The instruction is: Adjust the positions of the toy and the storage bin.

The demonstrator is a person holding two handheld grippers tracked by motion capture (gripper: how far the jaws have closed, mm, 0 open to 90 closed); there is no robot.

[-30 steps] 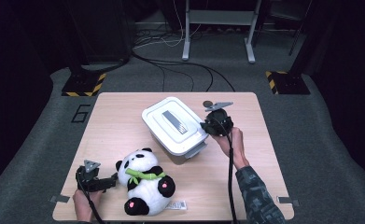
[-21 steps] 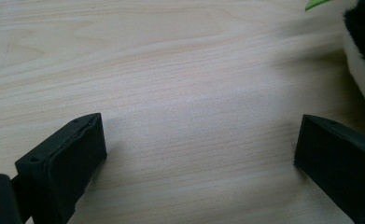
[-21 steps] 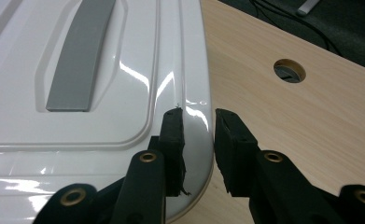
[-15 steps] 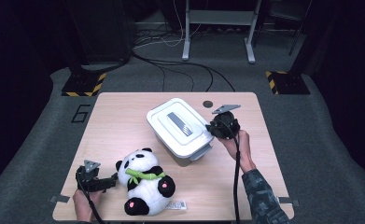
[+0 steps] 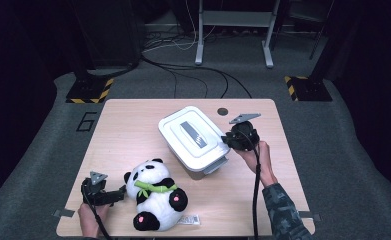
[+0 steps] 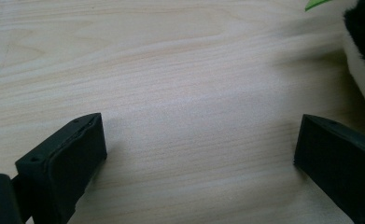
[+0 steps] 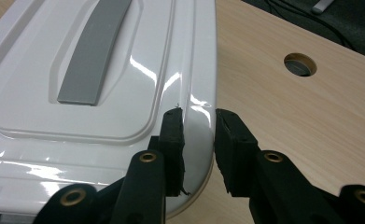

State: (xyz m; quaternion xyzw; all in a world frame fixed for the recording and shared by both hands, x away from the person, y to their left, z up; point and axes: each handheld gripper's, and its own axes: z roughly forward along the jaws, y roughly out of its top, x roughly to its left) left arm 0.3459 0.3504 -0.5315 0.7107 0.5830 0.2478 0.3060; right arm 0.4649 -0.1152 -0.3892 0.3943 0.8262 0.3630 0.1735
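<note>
Pale birch-grain wood makes up the rectangular table, which fills the middle of the high view and stands on grey carpet. A small round cable hole sits near its upper edge, right of centre.

The white plastic storage box with a grey strip on its lid is next in size. It lies at the centre of the high view, turned at an angle to the table's edges, and its glossy lid takes up the left and centre of the right gripper view.

The black-and-white plush panda with a green leaf collar lies on its back in the lower middle of the high view, well apart from the box. A small white label lies on the table by its foot.

The right gripper, held by a hand in a camouflage sleeve, is at the right edge of the box. In the right gripper view its two black jaws stand narrowly apart on either side of the lid's rounded rim; the left jaw lies against the lid, the right jaw is just off the outer edge.

The left gripper rests low at the lower left of the high view, just beside the panda's head. In the left gripper view its jaws are spread wide with bare wood between them, and nothing is held.
</note>
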